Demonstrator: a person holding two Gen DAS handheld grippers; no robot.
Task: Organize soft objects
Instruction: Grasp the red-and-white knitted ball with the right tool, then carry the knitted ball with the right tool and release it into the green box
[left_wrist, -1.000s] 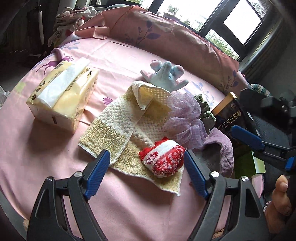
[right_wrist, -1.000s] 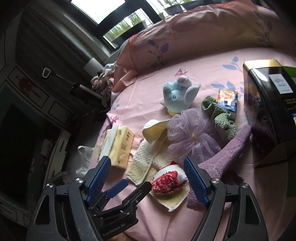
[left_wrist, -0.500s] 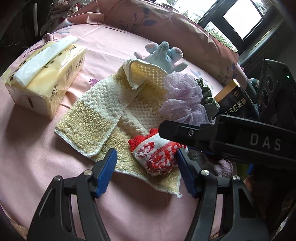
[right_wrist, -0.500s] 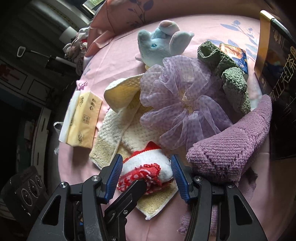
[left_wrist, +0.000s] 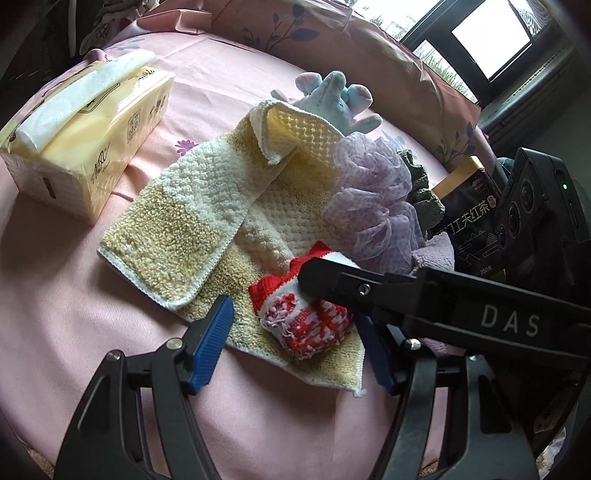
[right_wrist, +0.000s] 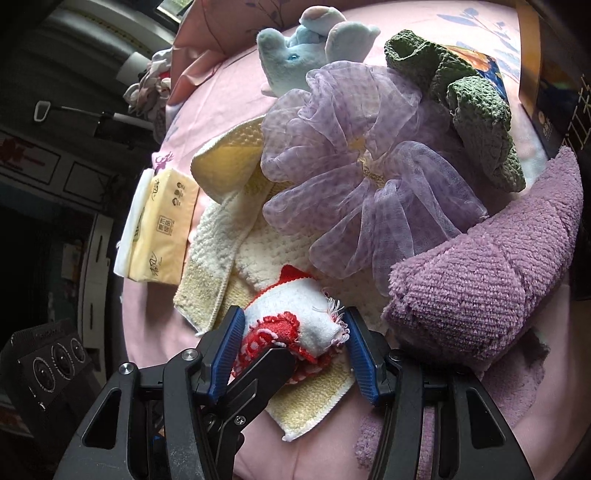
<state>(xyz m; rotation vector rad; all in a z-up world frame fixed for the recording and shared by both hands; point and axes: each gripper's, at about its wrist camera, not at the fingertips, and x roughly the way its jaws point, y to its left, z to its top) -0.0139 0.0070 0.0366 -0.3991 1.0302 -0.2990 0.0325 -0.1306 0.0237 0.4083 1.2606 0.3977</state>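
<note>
Red-white cloth (right_wrist: 295, 325); lilac scrunchie (right_wrist: 362, 162); yellow towel (left_wrist: 207, 221).

You can read "DAS" in pale capitals on the black arm of the right gripper (left_wrist: 354, 291) crossing the left wrist view, Chinese characters on the dark tea box (left_wrist: 471, 218), and small, illegible print on the yellow tissue pack (left_wrist: 92, 147).

Tea box (left_wrist: 471, 221) (half hidden by tongs)

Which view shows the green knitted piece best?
The right wrist view: the green knitted piece lies open behind the purple mesh scrunchie. The left wrist view gives only a sliver past that scrunchie.
</note>
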